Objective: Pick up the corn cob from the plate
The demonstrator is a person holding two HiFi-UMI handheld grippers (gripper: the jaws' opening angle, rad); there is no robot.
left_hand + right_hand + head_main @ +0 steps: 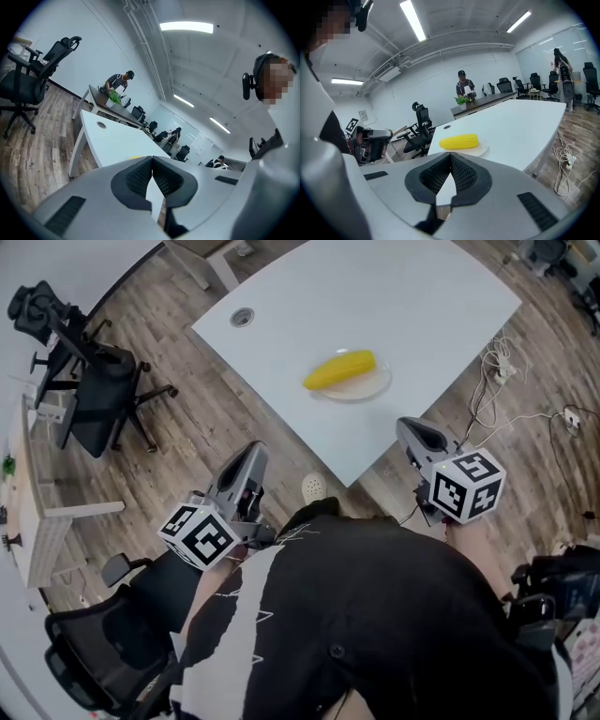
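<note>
- Right hand-held gripper: jaws pressed together, nothing between them. It sits off the near corner of the tabletop, short of the plate.
- Left hand-held gripper: also closed and empty, over the wood floor, left of that corner and farther from the target.
- Plate is near the tabletop's near corner. Corn cob lies flat on it, long axis running left-right, with its left end reaching about to the rim.
- Right gripper view has the cob straight ahead of the jaw tips, so the right side looks like the natural one to use.
- Step judged: approach only, grasp not begun.
- To do it well:
  - Spread the jaws wide before arriving.
  - Come in across the cob's short axis at its middle, one pad on each long side.
  - Keep the tips just clear of the plate so it doesn't slide.
  - Close gently, since the cob is round and likely to roll.
  - Lift straight up.
- Farther off: grommet in the tabletop, office chair at left, loose cables on the floor at right.
</note>
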